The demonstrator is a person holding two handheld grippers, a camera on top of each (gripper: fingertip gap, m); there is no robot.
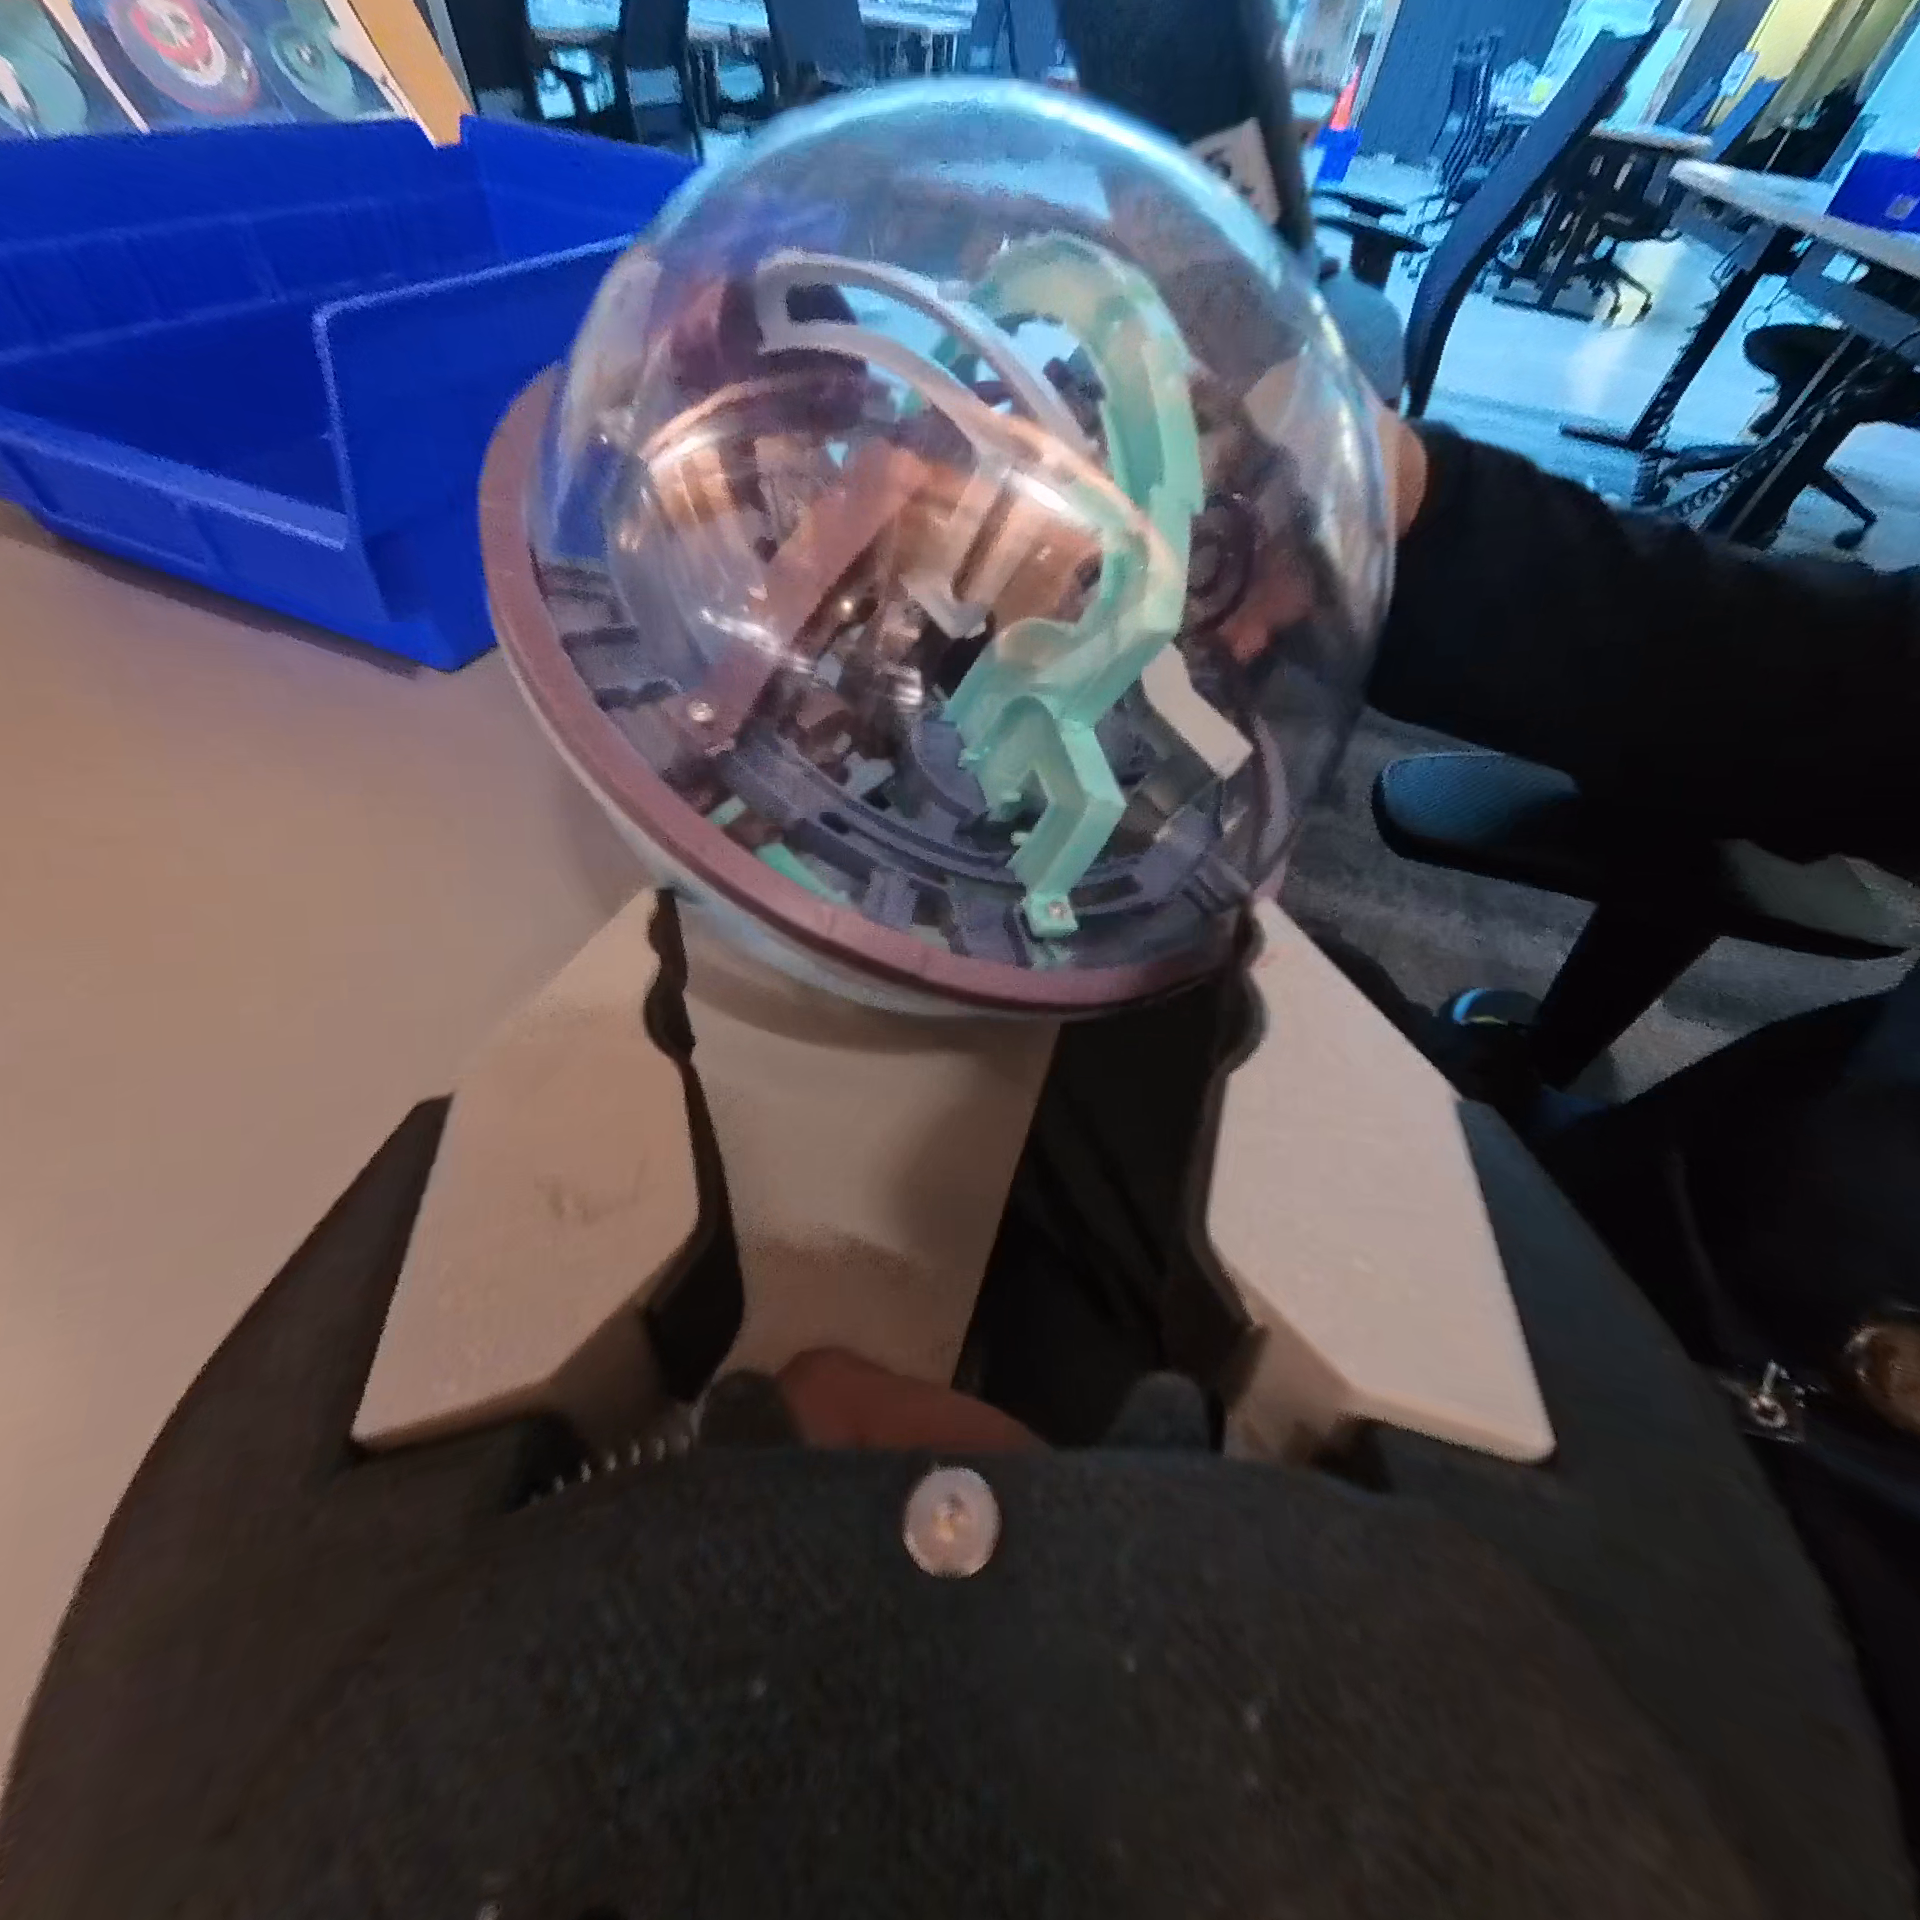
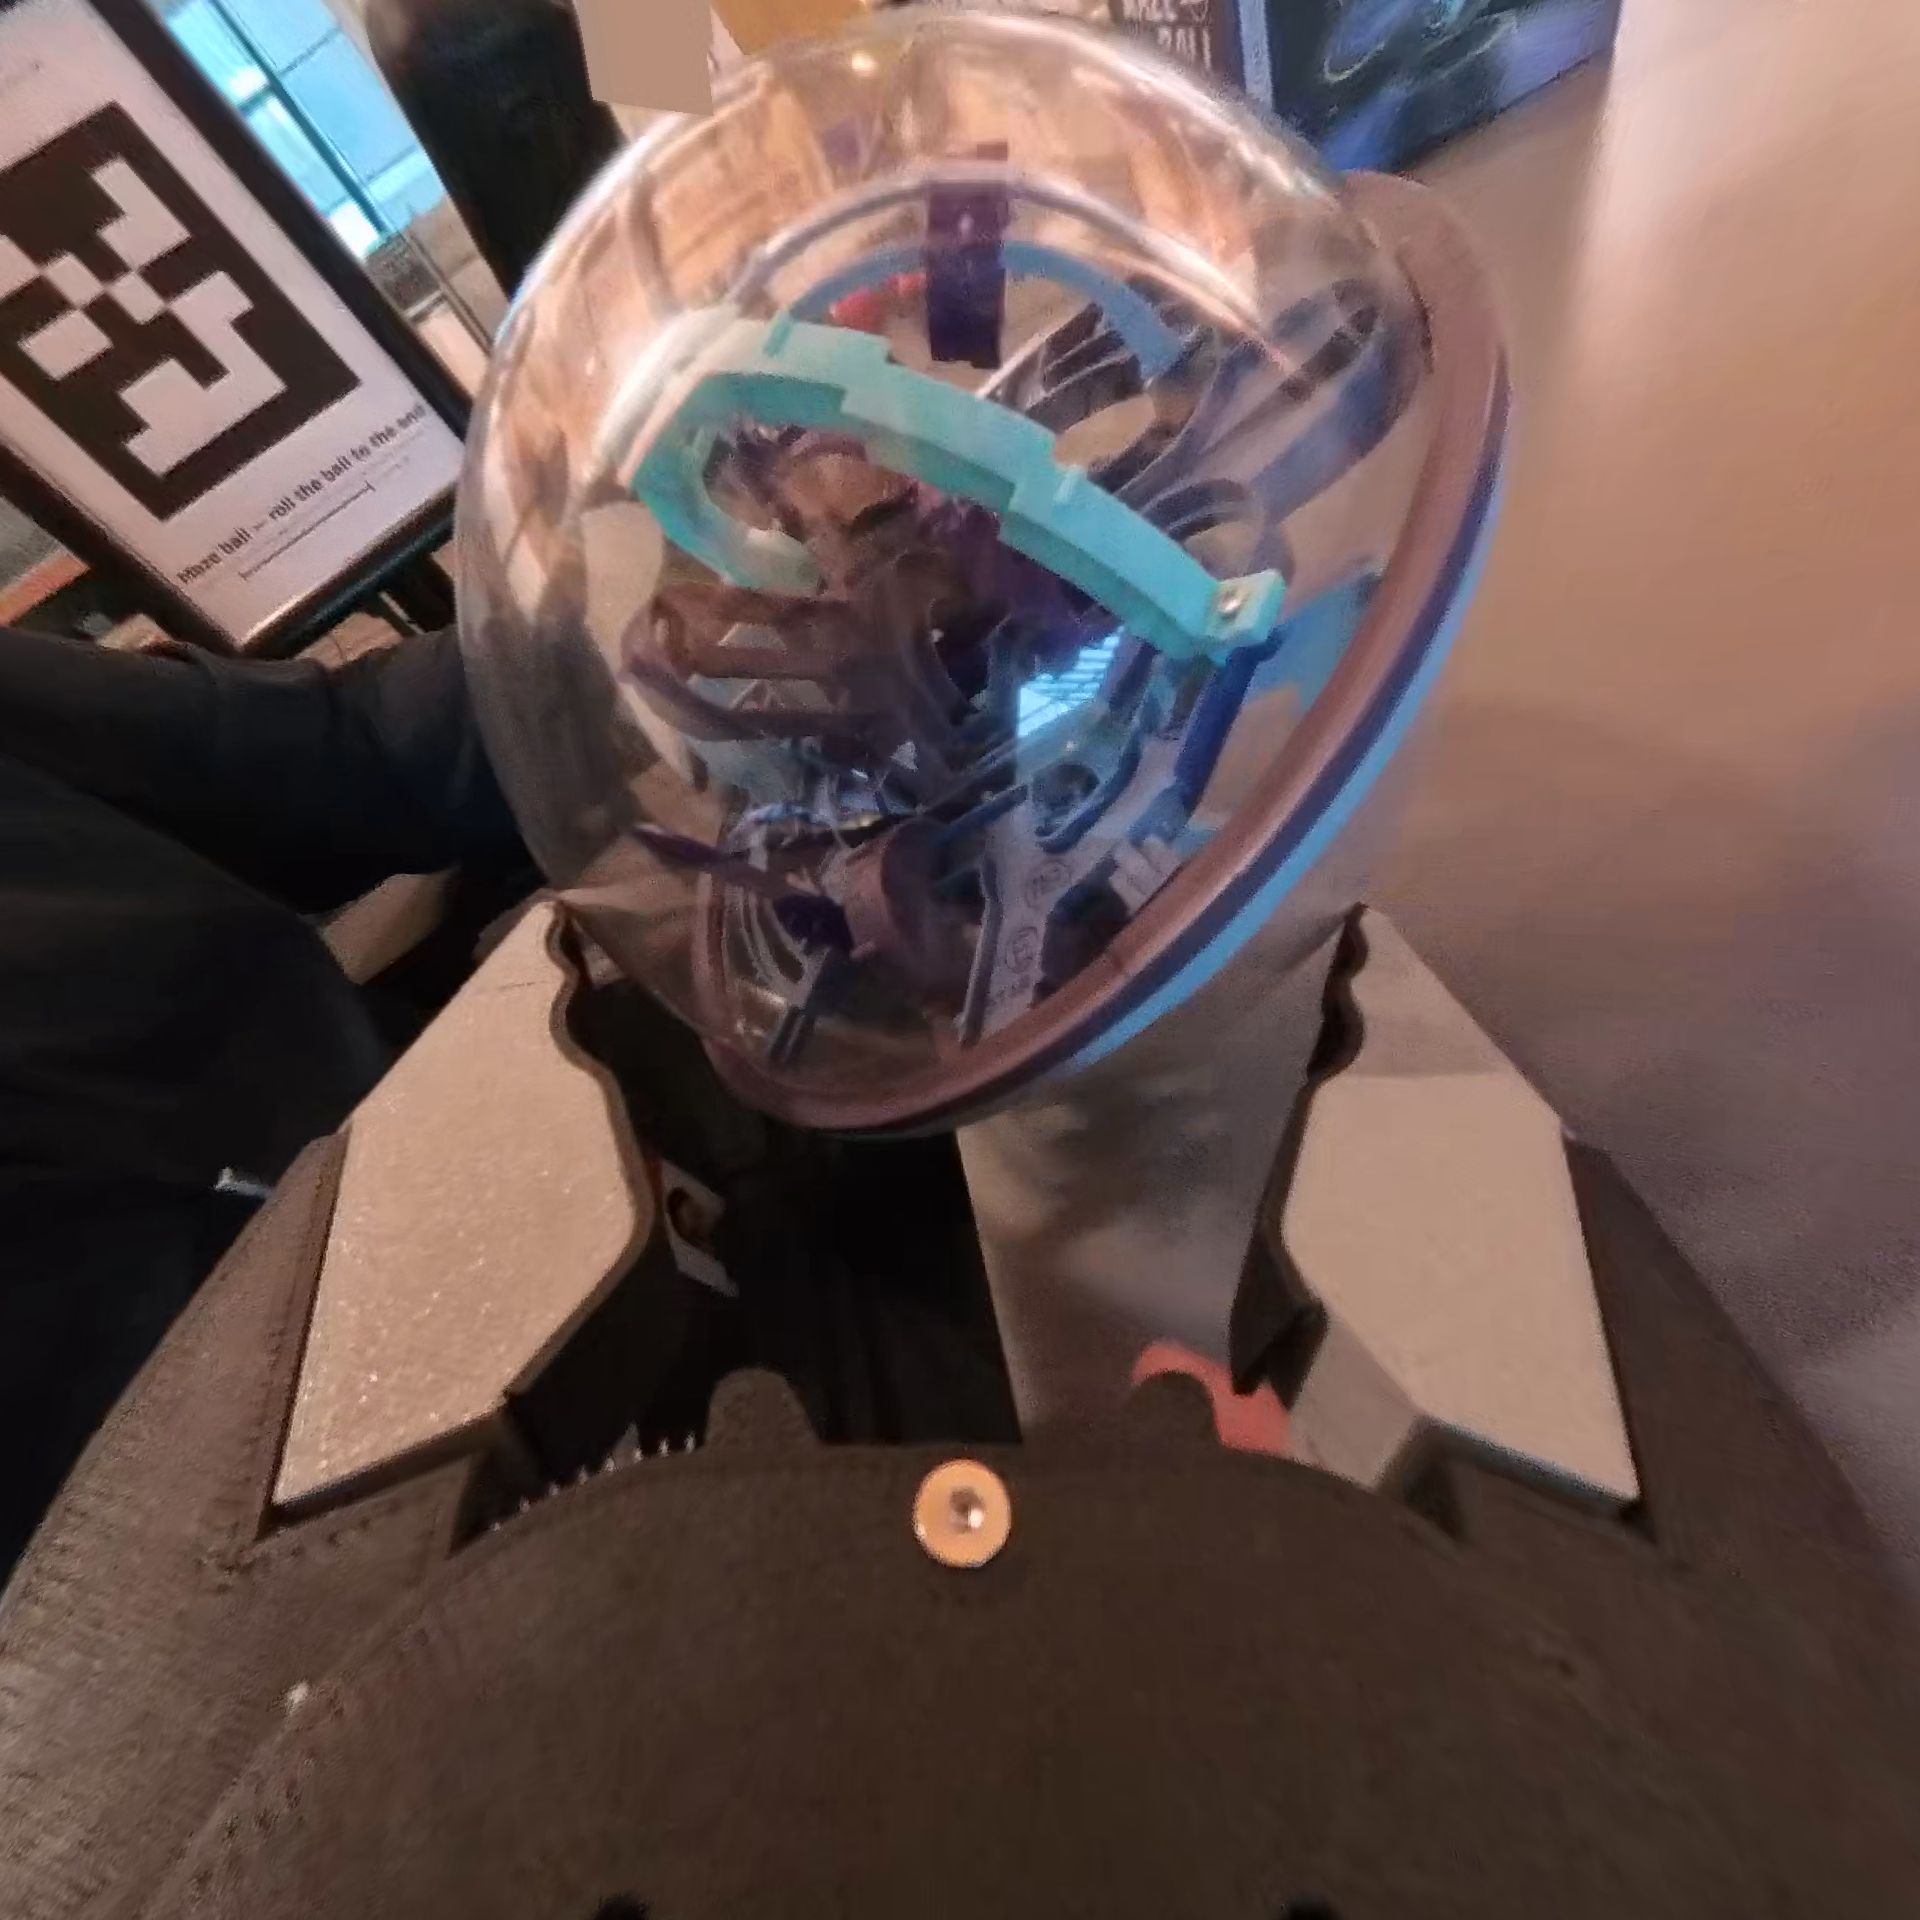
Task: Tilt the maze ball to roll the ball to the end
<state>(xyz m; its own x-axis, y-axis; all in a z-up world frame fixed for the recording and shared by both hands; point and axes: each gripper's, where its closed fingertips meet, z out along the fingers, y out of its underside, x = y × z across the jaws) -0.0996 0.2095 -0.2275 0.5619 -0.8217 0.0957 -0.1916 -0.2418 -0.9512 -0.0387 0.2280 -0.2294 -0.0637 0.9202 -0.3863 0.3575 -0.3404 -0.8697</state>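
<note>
Maze ball (image 1: 935, 540) sits right ahead of both my claws, lifted off the table (image 1: 208, 831) and cradled between them from opposite sides. My left claw (image 1: 951, 935) is spread wide with the sphere's lower curve resting between its pale fingers (image 1: 644, 1122), just under the purple seam ring; my right claw (image 2: 956, 935) is spread about as wide and cups the other side. Each looks braced against the shell rather than pinched shut, though the contact points hide under the sphere.

What the coming tilt turns on, I judge, is that seam ring: it lies slanted, low toward my left claw and rising away, so the green track (image 1: 1091, 582) inside stands steep. Both claws are equally near, so they have to turn as a pair. I cannot pick out the little ball among the blurred ramps, so progress is unclear. A blue bin (image 1: 208, 364) lies well off to the left
</note>
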